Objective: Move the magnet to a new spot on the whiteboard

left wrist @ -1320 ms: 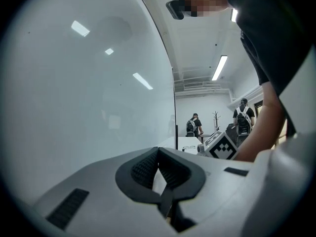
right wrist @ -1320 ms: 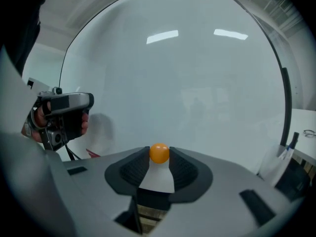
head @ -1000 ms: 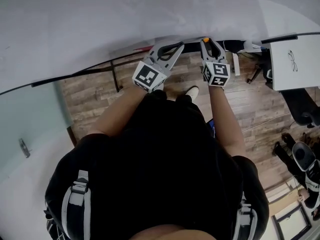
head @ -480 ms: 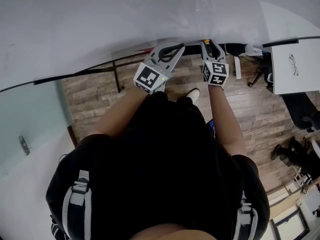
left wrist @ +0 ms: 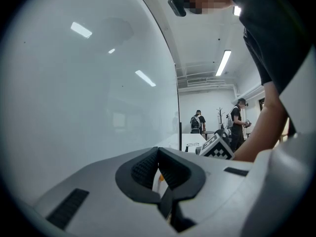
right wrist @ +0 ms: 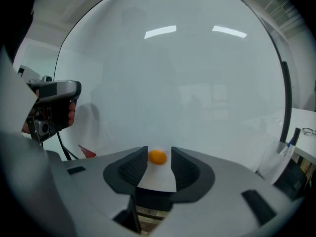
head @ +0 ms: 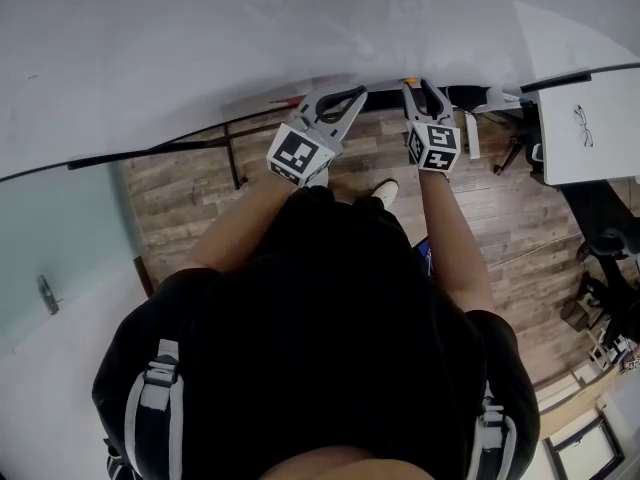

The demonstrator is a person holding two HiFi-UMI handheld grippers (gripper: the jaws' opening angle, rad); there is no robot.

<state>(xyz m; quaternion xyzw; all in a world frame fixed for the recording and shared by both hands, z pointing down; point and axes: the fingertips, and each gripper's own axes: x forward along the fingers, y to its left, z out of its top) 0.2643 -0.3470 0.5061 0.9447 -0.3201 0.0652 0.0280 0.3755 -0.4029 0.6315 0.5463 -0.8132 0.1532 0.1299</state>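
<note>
A small orange magnet [right wrist: 157,156] sticks to the whiteboard [right wrist: 168,83]. It lies between the fingertips of my right gripper [right wrist: 158,158], whose jaws are opening; a thin gap shows on each side of the magnet. From the head view the magnet [head: 410,80] is a dot at the right gripper's [head: 415,86] tip, at the whiteboard's [head: 250,38] lower edge. My left gripper [head: 357,94] is held beside it on the left. In its own view the left gripper [left wrist: 158,151] is shut with nothing held, close to the whiteboard [left wrist: 89,98].
A red object [right wrist: 88,152] lies low at the board, left of the magnet. A blue pen [right wrist: 292,136] stands at the board's right edge. A white sheet with a glasses sketch [head: 590,128] is to the right. Two people [left wrist: 197,121] stand far across the room.
Both grippers stay at the board's lower edge, barely shifting. From the head view no clear difference in the jaws shows.
</note>
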